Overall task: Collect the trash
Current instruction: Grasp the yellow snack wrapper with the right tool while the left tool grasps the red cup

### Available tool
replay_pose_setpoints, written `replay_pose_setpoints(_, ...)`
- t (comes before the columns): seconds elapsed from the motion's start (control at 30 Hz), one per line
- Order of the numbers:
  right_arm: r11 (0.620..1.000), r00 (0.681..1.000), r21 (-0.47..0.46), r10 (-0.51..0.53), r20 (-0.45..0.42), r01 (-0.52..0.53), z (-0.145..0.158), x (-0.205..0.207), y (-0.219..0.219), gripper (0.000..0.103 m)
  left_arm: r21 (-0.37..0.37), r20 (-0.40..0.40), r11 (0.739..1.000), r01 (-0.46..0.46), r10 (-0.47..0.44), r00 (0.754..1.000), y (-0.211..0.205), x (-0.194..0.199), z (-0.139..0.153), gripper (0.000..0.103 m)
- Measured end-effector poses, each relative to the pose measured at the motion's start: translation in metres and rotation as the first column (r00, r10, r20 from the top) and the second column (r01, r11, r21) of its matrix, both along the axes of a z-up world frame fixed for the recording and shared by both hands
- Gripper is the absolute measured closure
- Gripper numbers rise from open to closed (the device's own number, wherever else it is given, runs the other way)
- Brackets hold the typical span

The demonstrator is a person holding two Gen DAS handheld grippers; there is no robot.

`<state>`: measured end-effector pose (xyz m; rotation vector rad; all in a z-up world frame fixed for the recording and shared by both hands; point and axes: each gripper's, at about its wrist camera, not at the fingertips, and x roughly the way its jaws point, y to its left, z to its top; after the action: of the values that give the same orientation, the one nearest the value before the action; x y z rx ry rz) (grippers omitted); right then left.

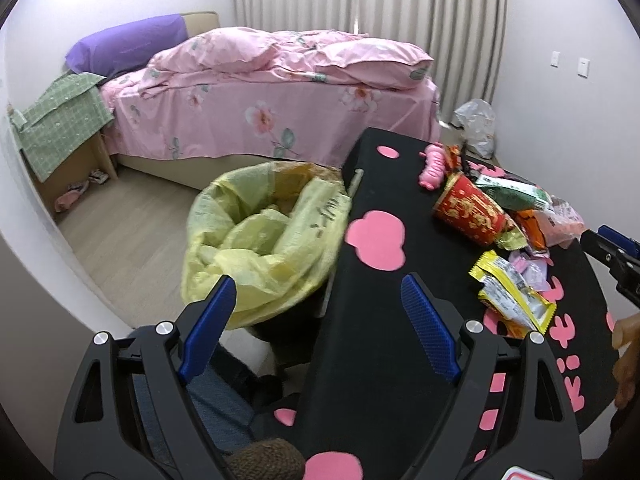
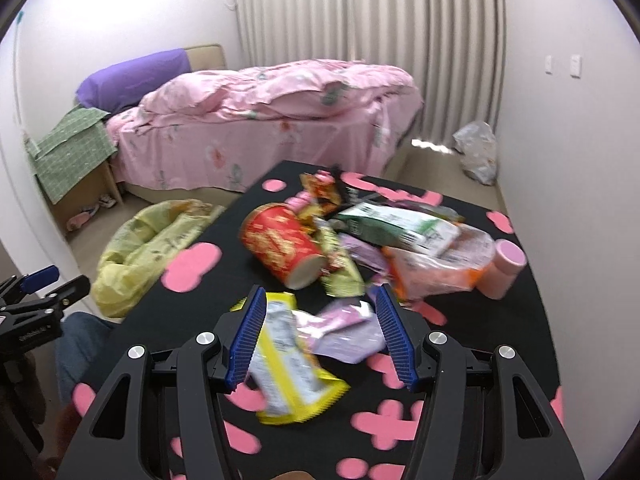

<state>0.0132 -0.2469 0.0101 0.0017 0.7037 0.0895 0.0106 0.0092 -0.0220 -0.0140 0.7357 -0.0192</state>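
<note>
My left gripper (image 1: 316,304) has its blue ribbed fingers (image 1: 428,328) spread wide and holds nothing; one finger hangs over the yellow plastic bag lining the bin (image 1: 260,240) on the floor, the other over the edge of the black table with pink cut-out shapes (image 1: 376,320). My right gripper (image 2: 320,332) is spread too, less widely, and pinches nothing — between its fingers (image 2: 394,340) lie a yellow-edged silver snack wrapper (image 2: 292,356) and a pale lilac packet (image 2: 344,332) on the table, blurred, and I cannot tell whether the finger by the yellow wrapper touches it.

The trash sits in a heap on the table: a red and gold paper cup lying on its side (image 2: 284,248), a green and white foil bag (image 2: 396,228) and an orange and clear plastic bag (image 2: 436,264) behind it.

Only the right wrist view shows a pink cylindrical bottle (image 2: 502,268) at the heap's far right. The left wrist view shows the bag's open mouth just beside the table edge, a pink pig-shaped toy (image 1: 434,166) near the table's far end, and my other gripper at the right edge. Both views take in the bed with pink floral bedding (image 1: 260,92) and a crumpled white plastic bag (image 2: 478,152) on the floor by the curtain.
</note>
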Motion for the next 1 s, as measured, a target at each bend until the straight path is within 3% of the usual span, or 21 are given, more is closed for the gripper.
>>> replay_pose_setpoints(0.2,0.999,0.995,0.027,0.039,-0.088,-0.036,-0.027,0.005,-0.024,0.049,-0.041,-0.025,0.996,0.081,-0.082,0.996,-0.020,0.012,-0.019,0.023)
replay_pose_setpoints(0.37,0.981,0.967,0.060,0.191,-0.171,-0.183,-0.061,0.006,-0.004,0.049,-0.089,-0.037,0.989,0.119,-0.123,0.992,-0.029,0.022,-0.026,0.018)
replay_pose_setpoints(0.53,0.964,0.943,0.067,0.265,-0.201,-0.256,-0.083,0.015,0.012,0.049,-0.075,-0.040,0.990,0.121,-0.124,0.991,-0.038,0.036,-0.031,0.015)
replay_pose_setpoints(0.7,0.953,0.931,0.093,0.303,-0.204,-0.290,-0.090,0.025,0.012,0.050,-0.085,-0.111,0.987,0.134,-0.143,0.984,-0.044,0.046,-0.043,0.015)
replay_pose_setpoints(0.87,0.943,0.923,0.124,0.327,-0.202,-0.307,-0.093,0.026,0.004,0.074,-0.151,-0.139,0.972,0.179,-0.200,0.970,-0.054,0.058,-0.048,0.015)
replay_pose_setpoints(1.0,0.954,0.938,0.115,0.293,-0.187,-0.276,-0.085,0.021,-0.013,0.080,-0.206,-0.145,0.953,0.222,-0.254,0.956,-0.070,0.075,-0.045,0.016)
